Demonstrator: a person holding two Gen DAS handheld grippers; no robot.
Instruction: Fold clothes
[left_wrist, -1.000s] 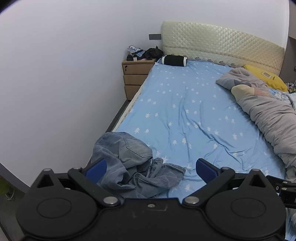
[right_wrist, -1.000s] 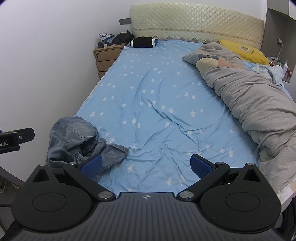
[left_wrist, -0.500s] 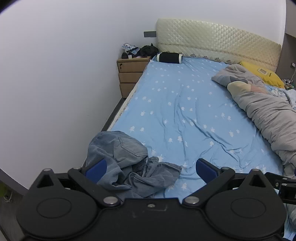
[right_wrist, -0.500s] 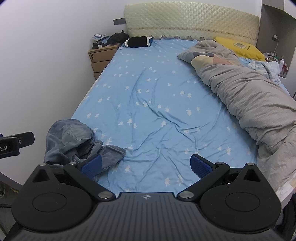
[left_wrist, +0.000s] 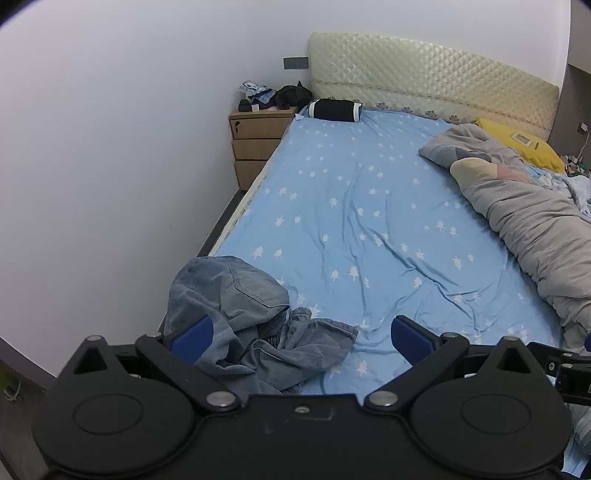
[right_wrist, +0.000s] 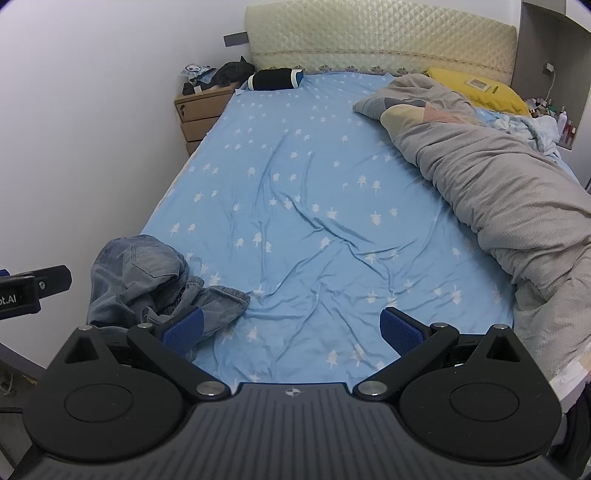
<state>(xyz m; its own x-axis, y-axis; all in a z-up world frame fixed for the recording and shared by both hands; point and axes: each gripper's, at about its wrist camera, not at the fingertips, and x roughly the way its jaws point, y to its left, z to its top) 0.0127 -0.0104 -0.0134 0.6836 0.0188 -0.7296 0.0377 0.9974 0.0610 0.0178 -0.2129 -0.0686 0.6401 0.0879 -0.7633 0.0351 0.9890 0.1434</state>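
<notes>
My left gripper (left_wrist: 301, 334) hangs with its jaws spread wide and empty above the crumpled denim jeans (left_wrist: 251, 314), which lie in a heap on the near left corner of the bed (left_wrist: 369, 221), on its blue tree-print sheet. My right gripper (right_wrist: 291, 328) is likewise agape, holding nothing, just beside the jeans' hem. A grey duvet (right_wrist: 498, 199) lies bunched along the bed's right side.

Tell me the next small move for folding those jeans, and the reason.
Probably lower the left gripper onto the crumpled jeans and grasp an edge to spread them. They lie bunched at the bed's near left corner, both grippers are open and empty, and the left is nearer.
</notes>
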